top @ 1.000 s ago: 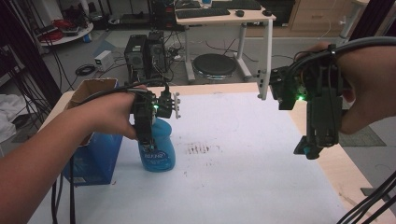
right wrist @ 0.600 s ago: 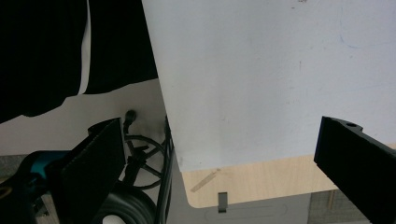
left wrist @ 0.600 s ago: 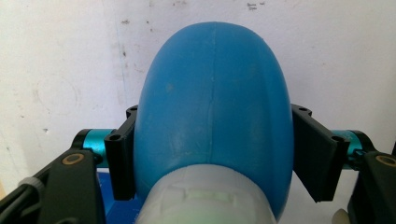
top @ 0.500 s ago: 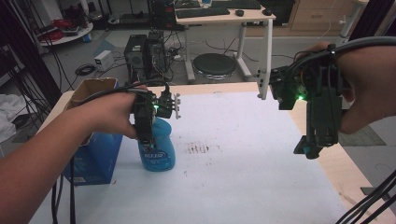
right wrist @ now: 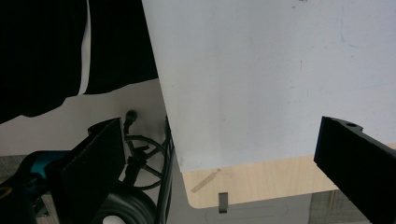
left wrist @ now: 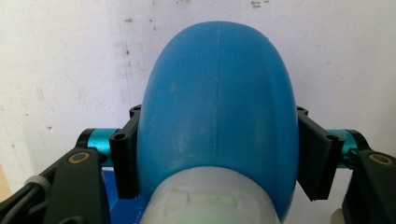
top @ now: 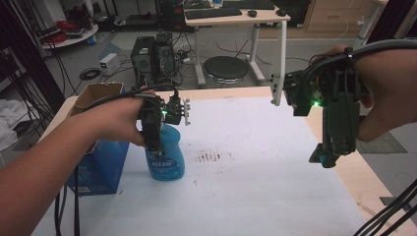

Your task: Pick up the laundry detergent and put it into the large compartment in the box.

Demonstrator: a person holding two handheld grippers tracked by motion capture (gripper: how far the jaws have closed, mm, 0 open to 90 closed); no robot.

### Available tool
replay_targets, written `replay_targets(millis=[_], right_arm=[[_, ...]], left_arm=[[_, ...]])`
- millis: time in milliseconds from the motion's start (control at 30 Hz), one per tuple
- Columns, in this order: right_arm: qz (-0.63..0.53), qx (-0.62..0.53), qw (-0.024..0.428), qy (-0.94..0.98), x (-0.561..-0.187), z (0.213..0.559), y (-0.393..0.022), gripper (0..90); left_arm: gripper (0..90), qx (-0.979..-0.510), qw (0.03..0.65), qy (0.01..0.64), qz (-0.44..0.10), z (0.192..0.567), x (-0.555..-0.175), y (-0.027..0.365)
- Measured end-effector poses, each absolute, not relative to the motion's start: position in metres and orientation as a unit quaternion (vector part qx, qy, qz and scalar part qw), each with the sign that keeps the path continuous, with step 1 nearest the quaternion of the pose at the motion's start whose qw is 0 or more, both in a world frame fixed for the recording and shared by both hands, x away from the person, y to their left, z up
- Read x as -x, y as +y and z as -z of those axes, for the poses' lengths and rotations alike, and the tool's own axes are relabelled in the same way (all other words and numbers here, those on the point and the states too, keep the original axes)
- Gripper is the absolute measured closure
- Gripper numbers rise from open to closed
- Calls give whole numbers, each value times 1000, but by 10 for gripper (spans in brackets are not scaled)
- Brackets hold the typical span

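My left forearm: comes in from the bottom left of the high view, reaching over the near left part of the bench.
Blue box: a blue box with an open brown cardboard top stands at the left edge of the bench, just beside the bottle; I cannot tell what is in it.
Blue spray bottle: the blue spray bottle stands upright on the white sheet, left of centre, its white trigger head pointing toward the middle of the bench.
My left hand-held gripper: my left hand-held gripper comes down on the bottle from above; in the left gripper view the two black jaws press against either side of the rounded blue body, closed as far as the bottle allows, with the white collar at the bottom between them.
Bench surface: a white sheet covers most of the bench, with a patch of dark smudges near the middle, just right of the bottle; bare light wood shows along the right edge.
My right hand-held gripper: my right hand-held gripper hangs above the right edge of the bench, well apart from the bottle, jaws pointing down; in the right gripper view they stand wide apart with nothing between them, over the sheet's corner and the wooden edge.
Room beyond: a computer tower, loose cables on the floor, a round stool and a desk with a keyboard.
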State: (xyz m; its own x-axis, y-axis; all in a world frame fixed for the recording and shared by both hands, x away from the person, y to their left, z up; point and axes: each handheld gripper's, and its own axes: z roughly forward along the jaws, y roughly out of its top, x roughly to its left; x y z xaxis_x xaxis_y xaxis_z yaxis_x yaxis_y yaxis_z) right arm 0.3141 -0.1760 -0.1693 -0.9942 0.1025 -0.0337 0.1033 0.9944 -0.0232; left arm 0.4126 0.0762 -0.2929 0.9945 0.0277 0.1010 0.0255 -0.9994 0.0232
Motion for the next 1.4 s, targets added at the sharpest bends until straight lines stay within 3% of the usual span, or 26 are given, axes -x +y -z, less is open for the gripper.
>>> replay_targets(millis=[833,1400], right_arm=[[10,-49,13,999,-317,174,-173,13],[10,-46,13,999,-317,173,-172,13]], left_arm=[[379,-999,27,27,-28,282,-416,80],[380,-993,19,112,-21,175,-413,101]])
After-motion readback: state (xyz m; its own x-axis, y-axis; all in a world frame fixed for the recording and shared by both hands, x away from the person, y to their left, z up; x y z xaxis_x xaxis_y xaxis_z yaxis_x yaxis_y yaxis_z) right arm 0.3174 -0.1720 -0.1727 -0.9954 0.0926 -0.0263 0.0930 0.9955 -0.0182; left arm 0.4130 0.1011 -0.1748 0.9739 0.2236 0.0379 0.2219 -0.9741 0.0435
